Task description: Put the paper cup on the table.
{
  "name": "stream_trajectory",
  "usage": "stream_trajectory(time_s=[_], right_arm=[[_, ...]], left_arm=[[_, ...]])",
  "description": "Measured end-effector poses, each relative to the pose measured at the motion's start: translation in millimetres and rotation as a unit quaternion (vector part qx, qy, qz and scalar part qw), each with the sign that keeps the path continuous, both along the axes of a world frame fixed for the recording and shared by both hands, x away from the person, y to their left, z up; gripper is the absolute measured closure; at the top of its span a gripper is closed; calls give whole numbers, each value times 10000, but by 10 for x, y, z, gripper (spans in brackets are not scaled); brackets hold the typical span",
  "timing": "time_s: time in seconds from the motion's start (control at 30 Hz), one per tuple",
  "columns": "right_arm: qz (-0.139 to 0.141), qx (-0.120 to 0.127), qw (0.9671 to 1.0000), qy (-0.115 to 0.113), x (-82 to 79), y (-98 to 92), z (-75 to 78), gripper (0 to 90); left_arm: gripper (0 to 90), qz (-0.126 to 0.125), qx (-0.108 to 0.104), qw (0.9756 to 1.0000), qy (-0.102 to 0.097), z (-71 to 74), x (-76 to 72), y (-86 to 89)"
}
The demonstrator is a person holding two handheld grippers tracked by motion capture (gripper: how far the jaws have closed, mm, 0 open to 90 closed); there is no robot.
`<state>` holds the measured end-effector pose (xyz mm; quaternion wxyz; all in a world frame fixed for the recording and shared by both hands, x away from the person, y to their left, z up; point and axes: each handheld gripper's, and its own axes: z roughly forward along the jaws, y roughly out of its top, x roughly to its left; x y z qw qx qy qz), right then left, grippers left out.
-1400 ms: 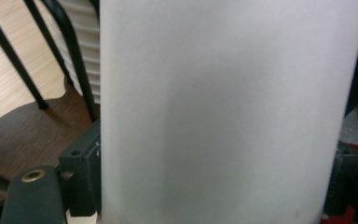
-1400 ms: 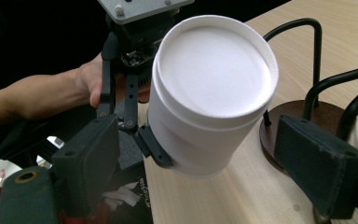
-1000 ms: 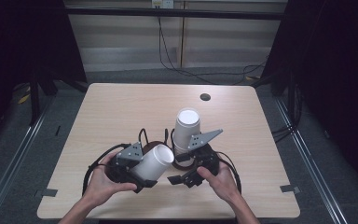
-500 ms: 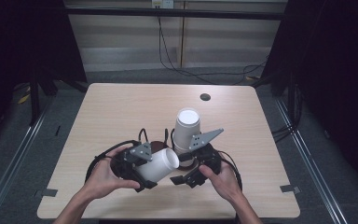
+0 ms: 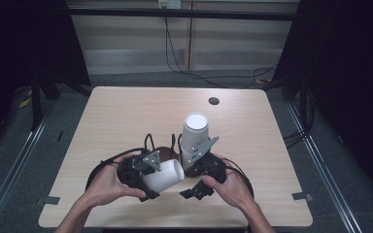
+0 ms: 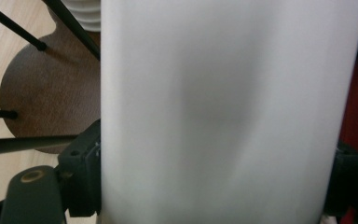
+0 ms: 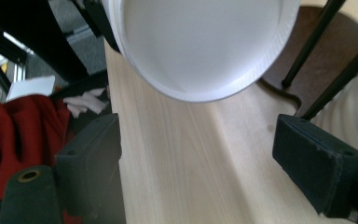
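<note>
A white paper cup [image 5: 164,175] lies tilted in my left gripper [image 5: 151,182], its mouth turned to the right. In the left gripper view the cup's wall [image 6: 223,112] spans the gap between the two jaws, which are shut on it. A stack of white cups [image 5: 194,133] stands upright in a black wire holder on a round brown base [image 5: 167,154]. My right gripper [image 5: 190,182] sits just right of the held cup, open with nothing between its pads [image 7: 319,163]. Just beyond them is the cup's open mouth [image 7: 200,42], and the stack's ribbed side [image 7: 354,116] is at the right.
The light wooden table [image 5: 126,111] has a small dark round hole [image 5: 213,101] near its far edge. Black cables loop around both grippers near the front. Red clothing [image 7: 18,135] shows beyond the table edge. Dark floor and metal rails surround the table.
The cup in the left gripper has dipped slightly and tilted more level, with its mouth toward the right gripper. Both hands have stayed almost in place.
</note>
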<state>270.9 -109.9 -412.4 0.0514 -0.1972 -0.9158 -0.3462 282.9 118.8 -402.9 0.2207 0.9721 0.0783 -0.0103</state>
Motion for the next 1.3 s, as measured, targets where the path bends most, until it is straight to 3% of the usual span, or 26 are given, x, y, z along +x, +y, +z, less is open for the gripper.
stream_trajectory(time_s=[0.07,0.23,0.47,0.57,0.7,0.83,1.03,1.3], right_arm=[[67,-95,9999,-22,-2,26,-20,167],[221,-177,9995,149,-9,52,-46,203],[493,-446,9968,446,-20,93,-73,175],[696,-439,9952,532,-36,117,-60,196],[659,-544,9952,476,-49,162,-57,192],[756,-450,9950,466,-45,187,-57,183],[888,-231,9946,490,-54,210,-56,169],[962,-383,9930,563,-79,261,-64,218]], left_arm=[[173,-32,40,10000,28,-21,-19,-7],[173,-237,398,9989,90,-127,-73,-96],[173,-397,537,9977,96,-161,-124,-173],[173,-461,540,9974,143,-172,-152,-197],[172,-580,656,9960,176,-205,-183,-238],[173,-630,635,9958,186,-208,-189,-251],[173,-729,493,9953,391,-229,-211,-282],[173,-799,449,9946,483,-248,-221,-304]])
